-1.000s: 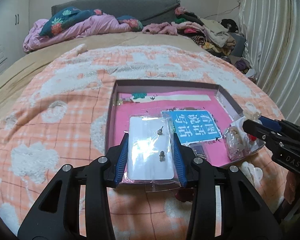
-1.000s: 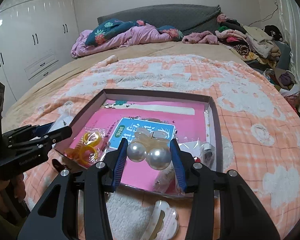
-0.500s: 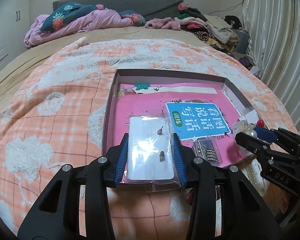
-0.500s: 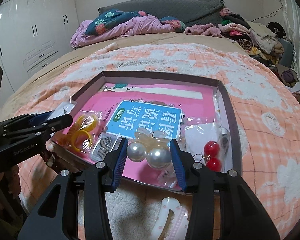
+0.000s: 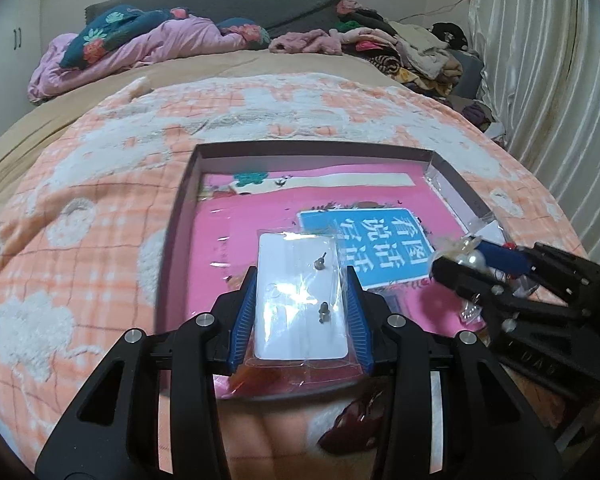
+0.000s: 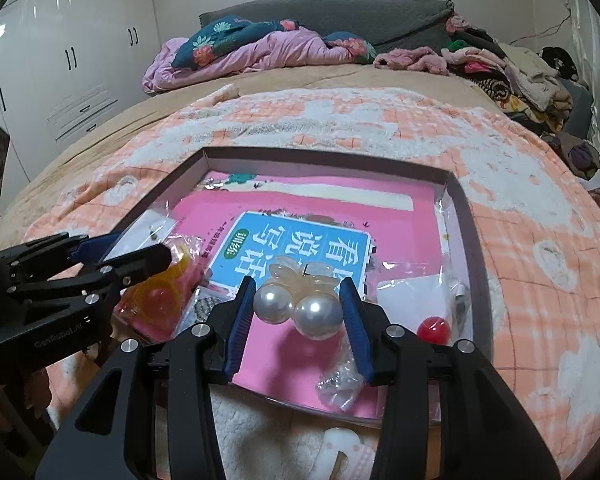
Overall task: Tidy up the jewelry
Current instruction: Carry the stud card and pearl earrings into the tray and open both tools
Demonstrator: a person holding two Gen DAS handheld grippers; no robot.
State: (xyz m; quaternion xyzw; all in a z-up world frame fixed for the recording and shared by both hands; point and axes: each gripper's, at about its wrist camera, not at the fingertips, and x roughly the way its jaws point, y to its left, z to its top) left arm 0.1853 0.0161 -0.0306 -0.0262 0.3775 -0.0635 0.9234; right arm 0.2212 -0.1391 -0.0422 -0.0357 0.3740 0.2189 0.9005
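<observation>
My left gripper (image 5: 300, 280) is shut on a clear packet with a white earring card (image 5: 300, 304) bearing two small studs, held over the near left part of a shallow box (image 5: 180, 200) lined with a pink sheet. My right gripper (image 6: 298, 292) is shut on a pearl hair clip (image 6: 300, 308) with two large pearls and pale petals, held over the box's (image 6: 466, 216) near middle. The right gripper also shows in the left wrist view (image 5: 460, 258), the left gripper in the right wrist view (image 6: 140, 252).
In the box lie a blue label (image 6: 292, 252), a bag of yellow and orange rings (image 6: 160, 300), a red bead (image 6: 432, 330), small clear bags (image 6: 340, 388). A white-pink hair clip (image 6: 340, 452) and a dark red item (image 5: 356, 420) lie on the orange blanket (image 5: 80, 240) before the box.
Both grippers have moved forward over the box with their loads still held. The box looks closer and larger in both views; the two grippers are nearer each other.
</observation>
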